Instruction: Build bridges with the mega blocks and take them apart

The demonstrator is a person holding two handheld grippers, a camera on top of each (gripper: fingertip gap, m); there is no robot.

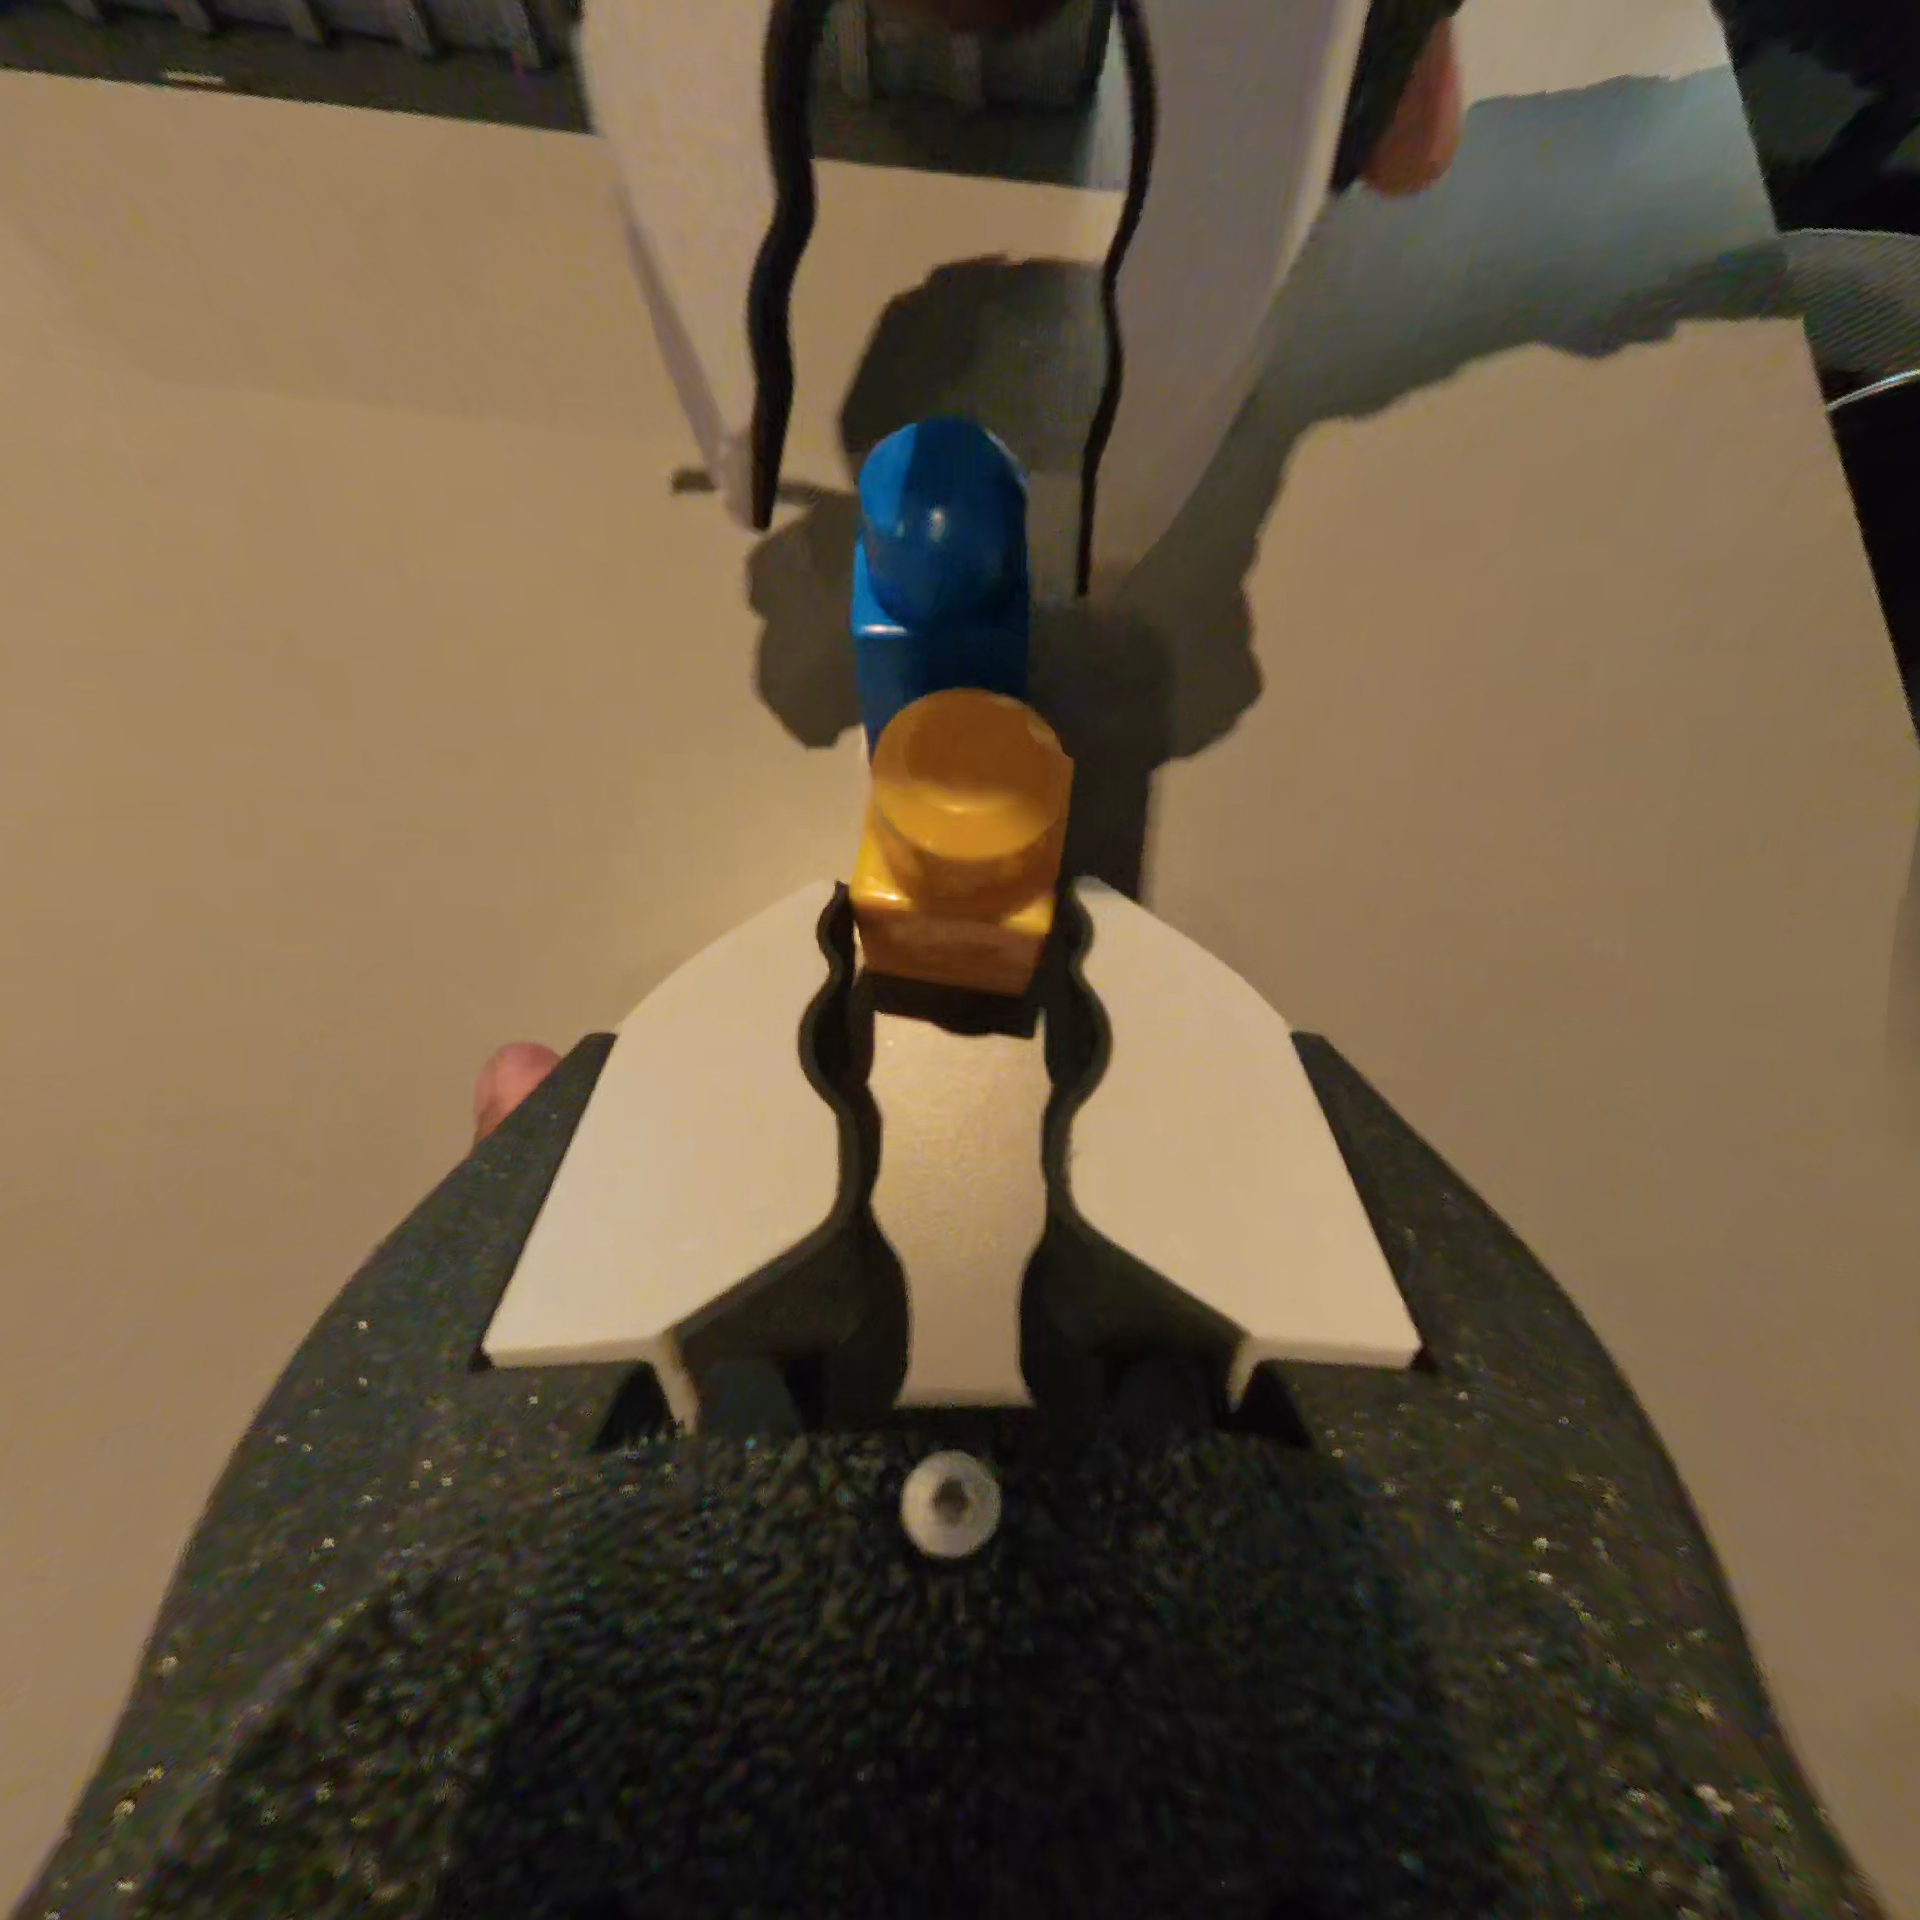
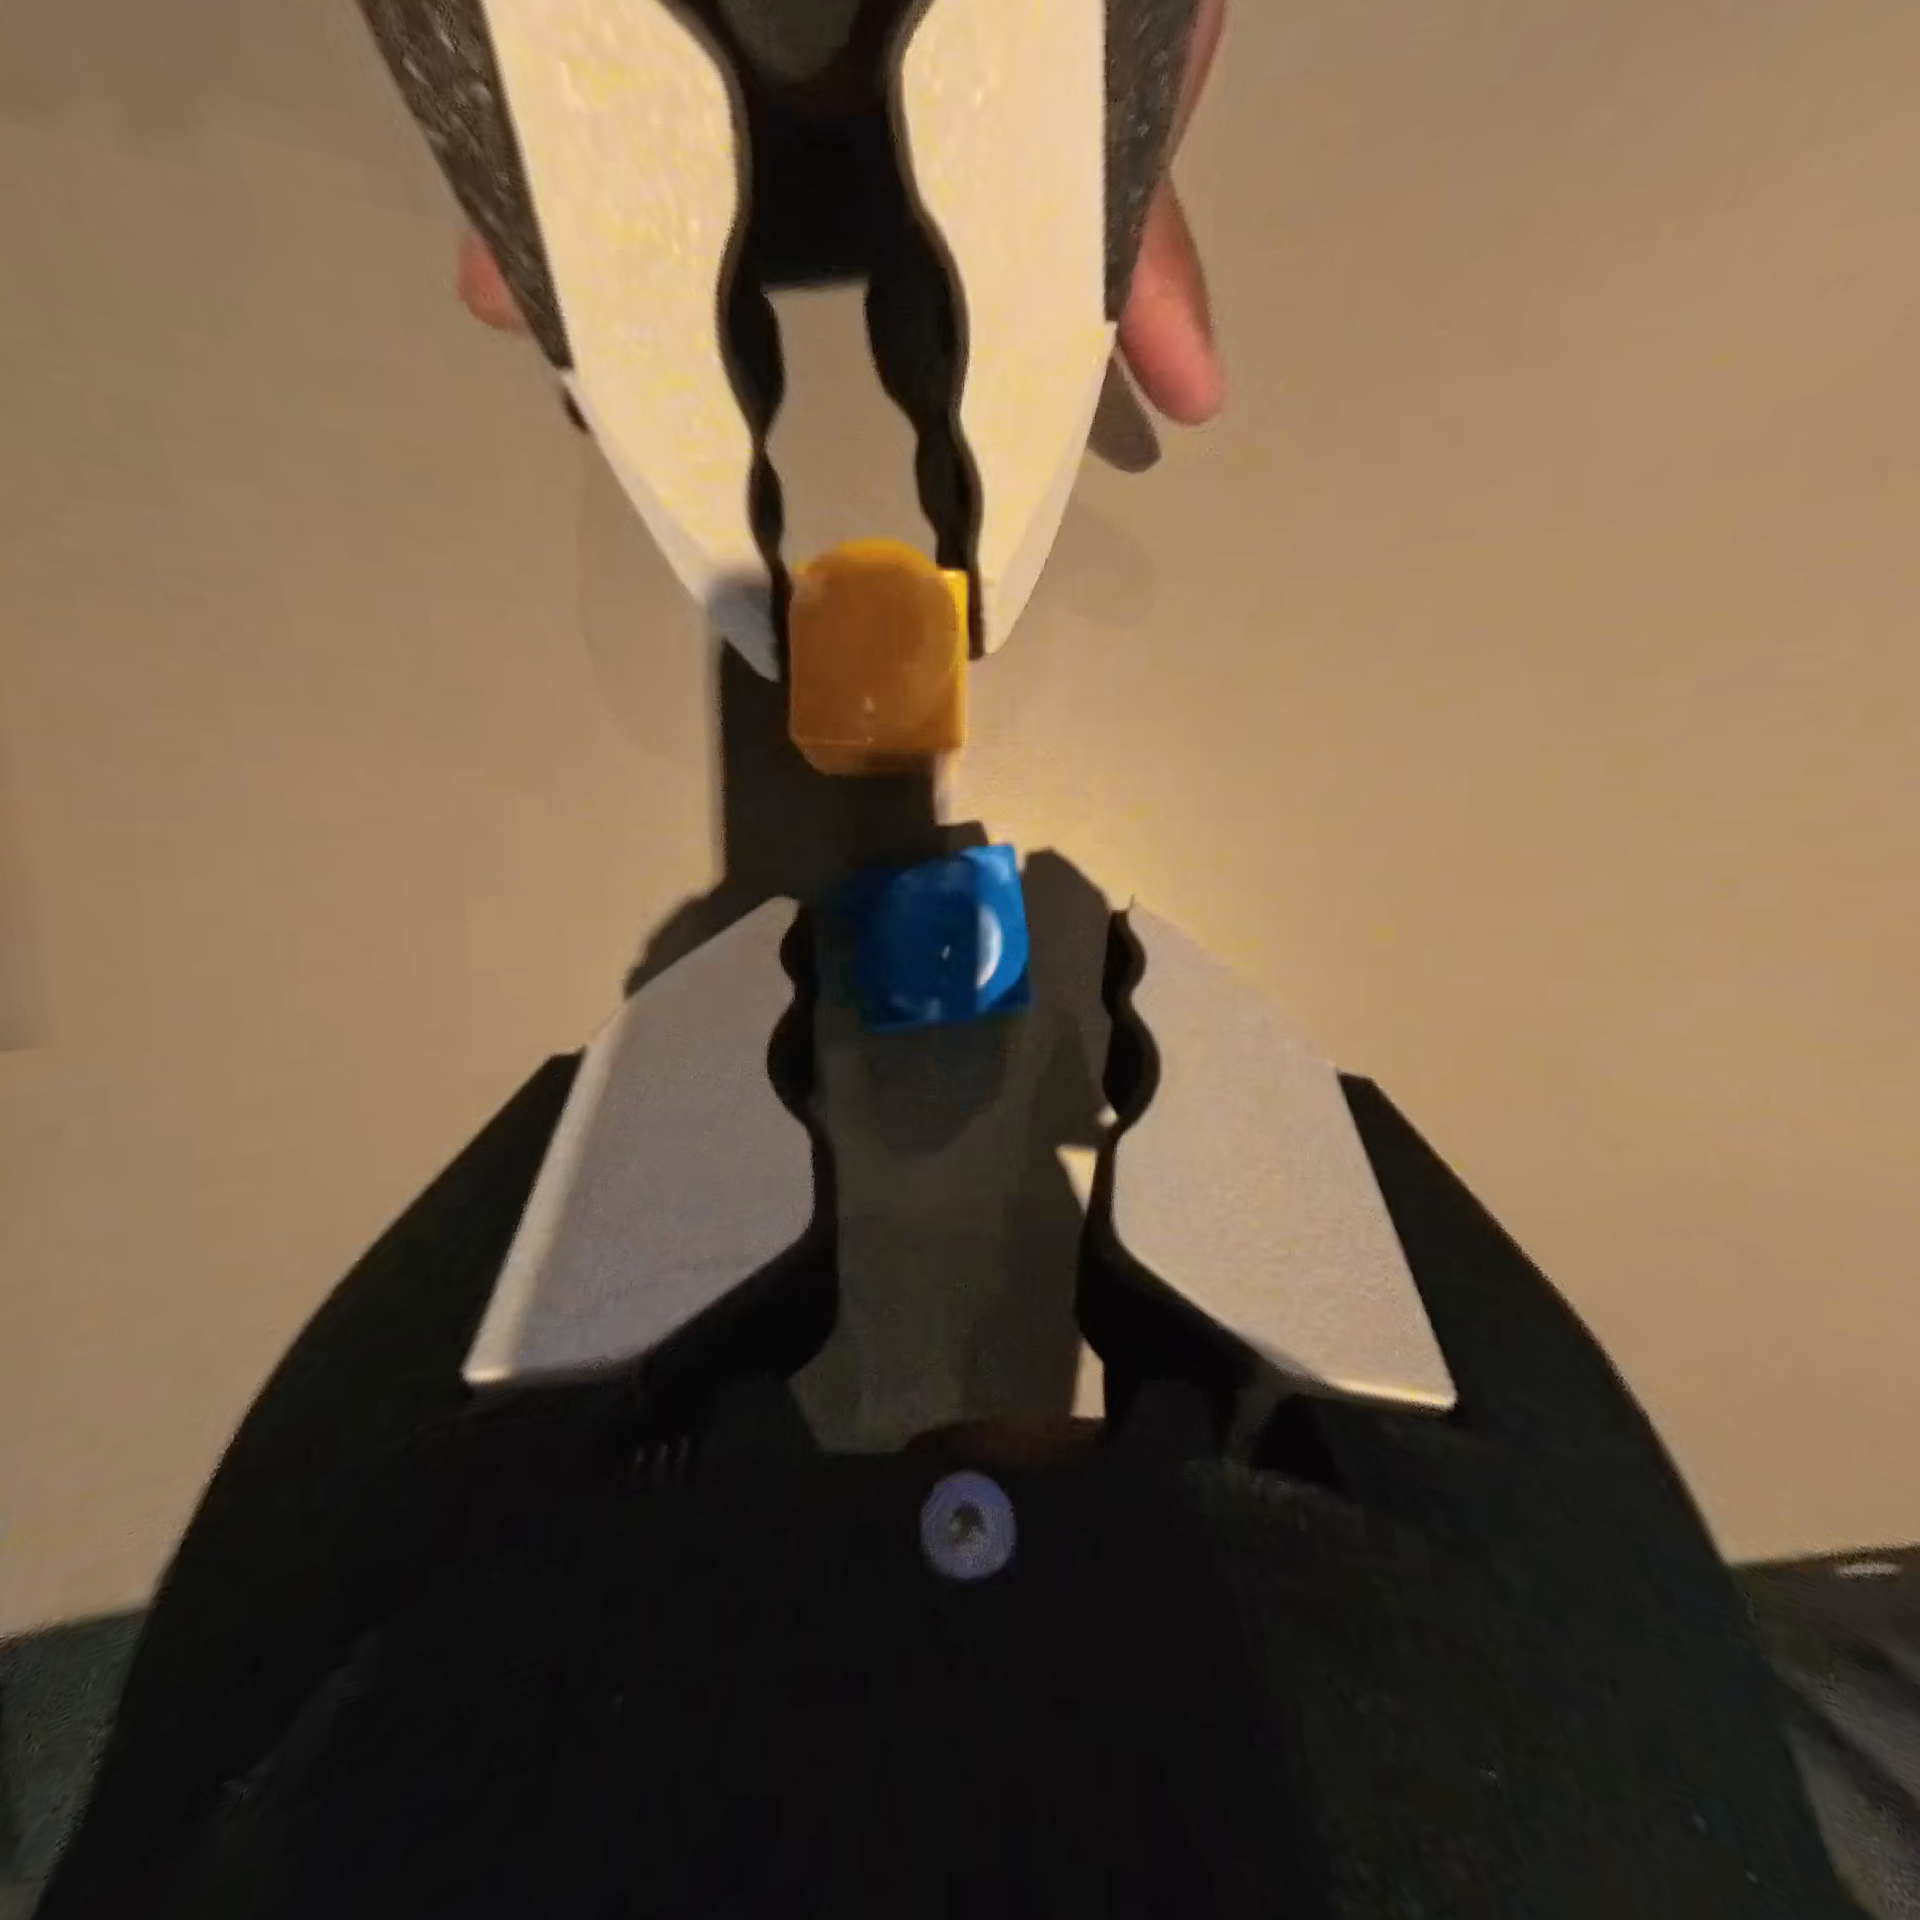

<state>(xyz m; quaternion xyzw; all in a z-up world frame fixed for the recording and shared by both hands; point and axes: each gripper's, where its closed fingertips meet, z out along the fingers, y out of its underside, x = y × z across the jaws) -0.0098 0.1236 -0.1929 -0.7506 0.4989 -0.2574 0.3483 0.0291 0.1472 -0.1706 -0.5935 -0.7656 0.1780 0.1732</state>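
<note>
Setting: indoor tabletop (image 1: 312, 727) station, plain beige surface under warm light with hard shadows. Dark floor or carpet (image 1: 312, 52) beyond the far edge at 11 o'clock in the left wrist view. Room type undetermined: home or lab.

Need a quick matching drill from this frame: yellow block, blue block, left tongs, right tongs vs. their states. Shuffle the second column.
Column 1:
1. yellow block
2. blue block
3. left tongs
4. right tongs

Column 2:
A. open, fingers either side of a block, not clamped
B. shut on a block
C. standing on the table, not gripped
D. gripped between two fingers

Pairs: 1-D, 2-C, 3-B, 4-A
</note>
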